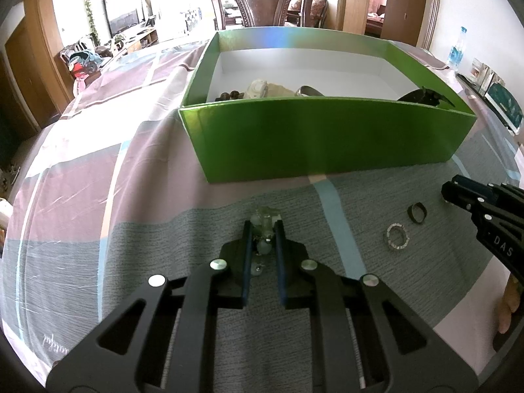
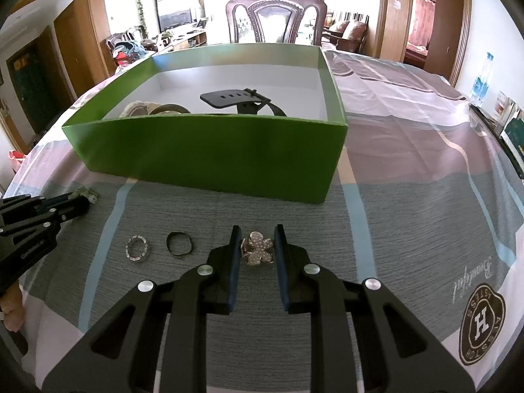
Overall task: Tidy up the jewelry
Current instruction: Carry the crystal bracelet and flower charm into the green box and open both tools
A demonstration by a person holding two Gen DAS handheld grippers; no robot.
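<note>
Two loose rings, a sparkly band (image 2: 138, 248) and a black ring (image 2: 179, 244), lie between my grippers before the green box (image 2: 209, 154). My left gripper (image 1: 264, 229) clenches a clear beaded piece (image 1: 264, 226); my right gripper (image 2: 257, 240) brackets the flower brooch (image 2: 258, 248), grip uncertain.

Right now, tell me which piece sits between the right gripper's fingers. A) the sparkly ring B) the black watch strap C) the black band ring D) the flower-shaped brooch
D: in the right wrist view the flower-shaped brooch lies on the cloth between the right gripper fingers; both rings lie off to its left.
</note>
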